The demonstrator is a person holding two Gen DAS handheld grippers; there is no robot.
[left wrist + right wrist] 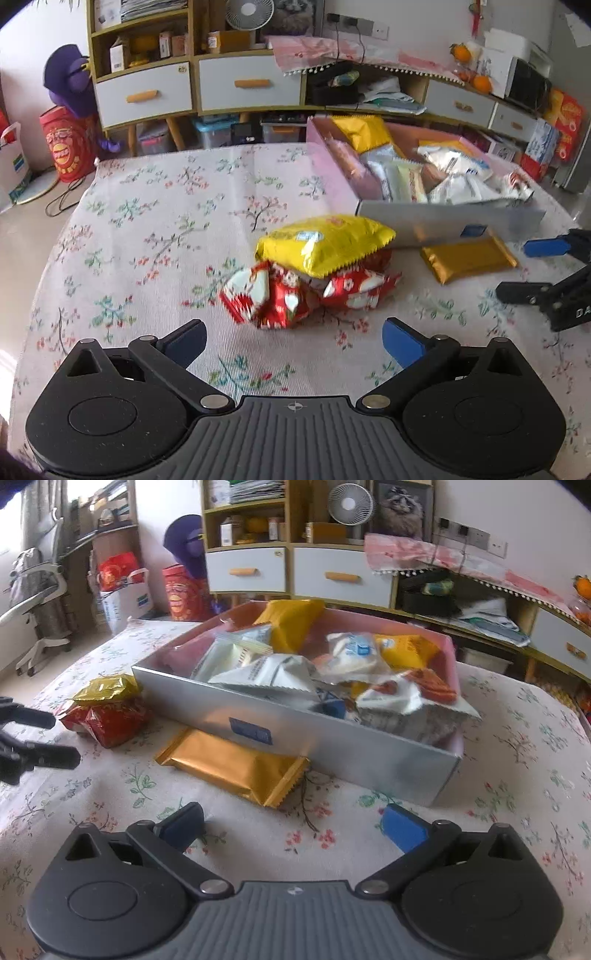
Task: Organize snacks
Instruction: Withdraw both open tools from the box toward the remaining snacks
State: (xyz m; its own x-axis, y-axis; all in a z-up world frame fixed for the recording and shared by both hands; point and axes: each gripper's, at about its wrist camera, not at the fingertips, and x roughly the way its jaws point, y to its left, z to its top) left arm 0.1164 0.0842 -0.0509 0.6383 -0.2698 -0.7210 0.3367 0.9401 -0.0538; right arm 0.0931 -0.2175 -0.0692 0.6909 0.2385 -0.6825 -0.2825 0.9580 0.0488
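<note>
Claws spread wide and empty, I hold my left gripper [294,341] over the floral cloth [147,229] facing red packets [295,295] under a yellow bag [325,243], my right gripper [293,825] facing a gold bar [232,764] touching the snack-filled box [332,746].

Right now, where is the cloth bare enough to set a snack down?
Bare: the tablecloth left of the yellow packet, and right of the box. Crowded: along the box front, by the gold bar and red packets.
</note>
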